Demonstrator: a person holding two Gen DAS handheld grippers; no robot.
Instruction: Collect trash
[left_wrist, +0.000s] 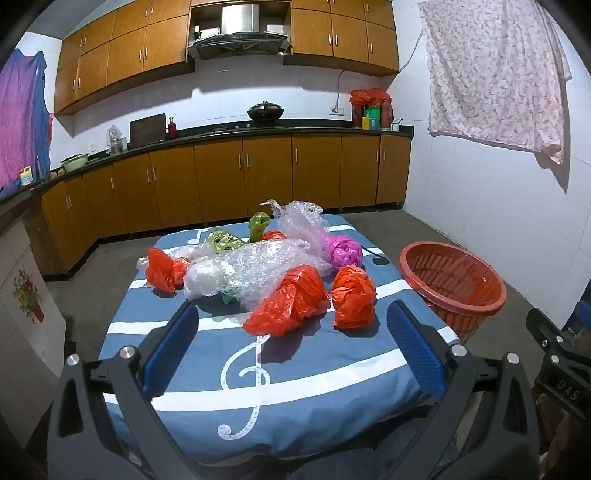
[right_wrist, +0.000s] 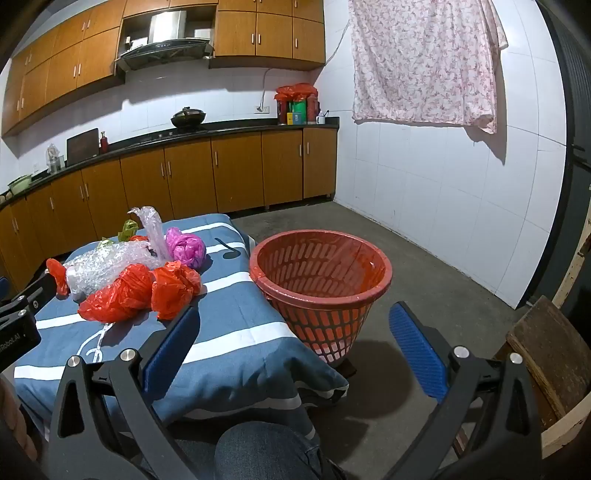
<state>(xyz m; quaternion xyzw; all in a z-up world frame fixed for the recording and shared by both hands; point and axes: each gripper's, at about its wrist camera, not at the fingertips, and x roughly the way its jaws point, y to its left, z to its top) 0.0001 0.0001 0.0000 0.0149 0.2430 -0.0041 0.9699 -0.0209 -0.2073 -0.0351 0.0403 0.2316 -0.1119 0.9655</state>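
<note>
Trash bags (left_wrist: 288, 299) lie heaped mid-table on the blue music-note cloth (left_wrist: 236, 391) in my left wrist view, bubble wrap (left_wrist: 258, 266) stretching lengthwise left to right. My left gripper (left_wrist: 291, 347) hangs spread wide, holding nothing, over the bare near edge. From my right wrist view, the red basket (right_wrist: 320, 275) stands just off the table's right edge on open floor; my right gripper (right_wrist: 291, 347) gapes empty too.

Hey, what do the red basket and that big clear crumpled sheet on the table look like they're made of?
The red round slatted basket looks like moulded plastic: glossy rim, uniform slots in its wall, seemingly lined with thin red film. The clear crumpled sheet appears to be bubble wrap: translucent, with rows of small shiny blisters catching the light.
</note>
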